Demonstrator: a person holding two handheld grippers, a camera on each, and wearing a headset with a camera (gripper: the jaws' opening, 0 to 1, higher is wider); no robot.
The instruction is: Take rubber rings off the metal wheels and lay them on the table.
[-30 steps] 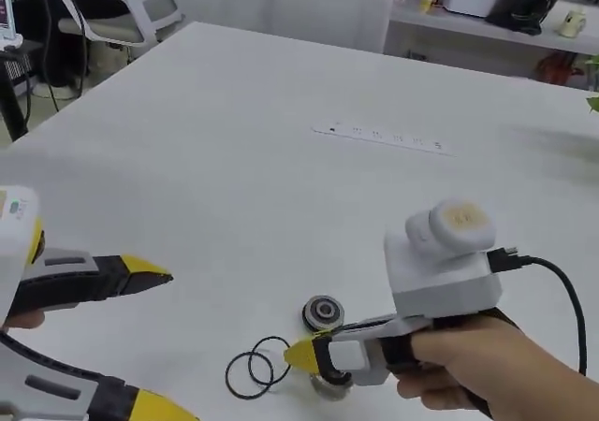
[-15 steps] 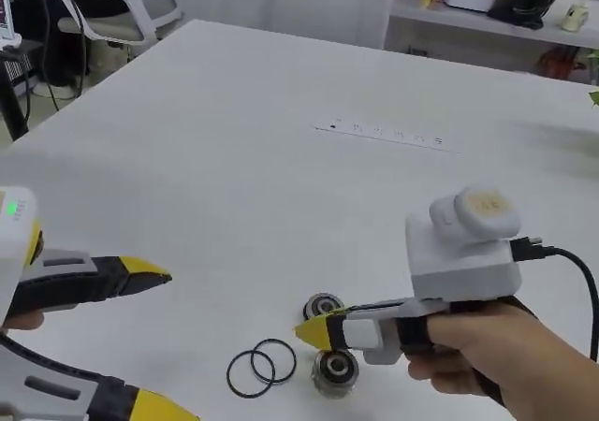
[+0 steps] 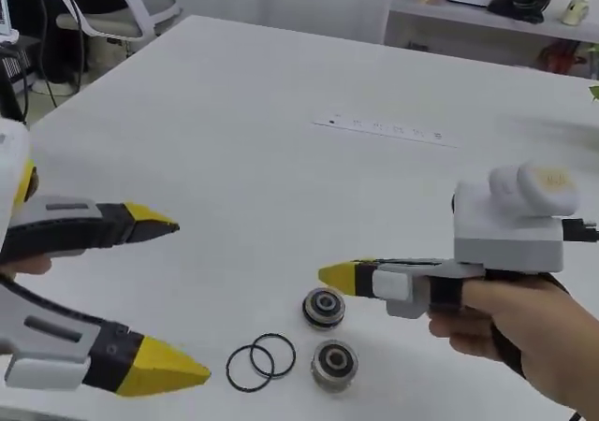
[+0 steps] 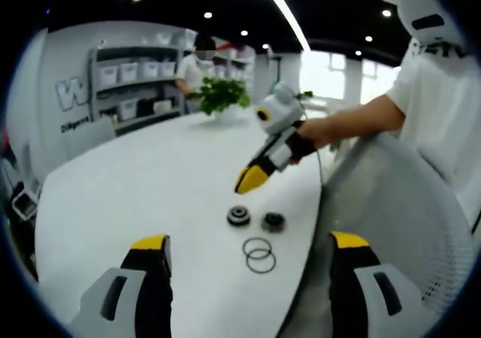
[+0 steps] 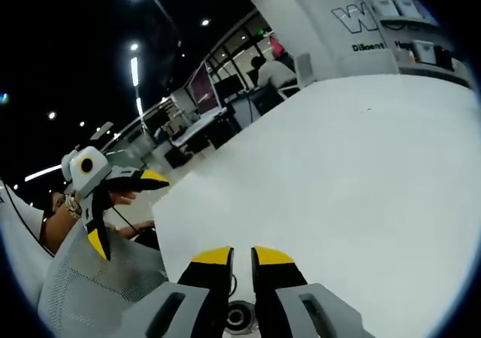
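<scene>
Your left gripper (image 3: pixel 187 299) gapes wide left of the rubber rings (image 3: pixel 260 362); metal wheels (image 3: pixel 334 362) sit just right of them, your right gripper (image 3: pixel 329 274) above, pinched shut, empty.

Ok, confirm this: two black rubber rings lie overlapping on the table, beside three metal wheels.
Not three: the head view shows two, a farther wheel and a nearer wheel. The rubber rings do lie overlapping on the table beside them.

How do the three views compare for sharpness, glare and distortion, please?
Head view: even light, rubber rings and metal wheels sharp. Left gripper view: fisheye curves the table edge; window blown out. Right gripper view: dark ceiling, table washed pale.
</scene>
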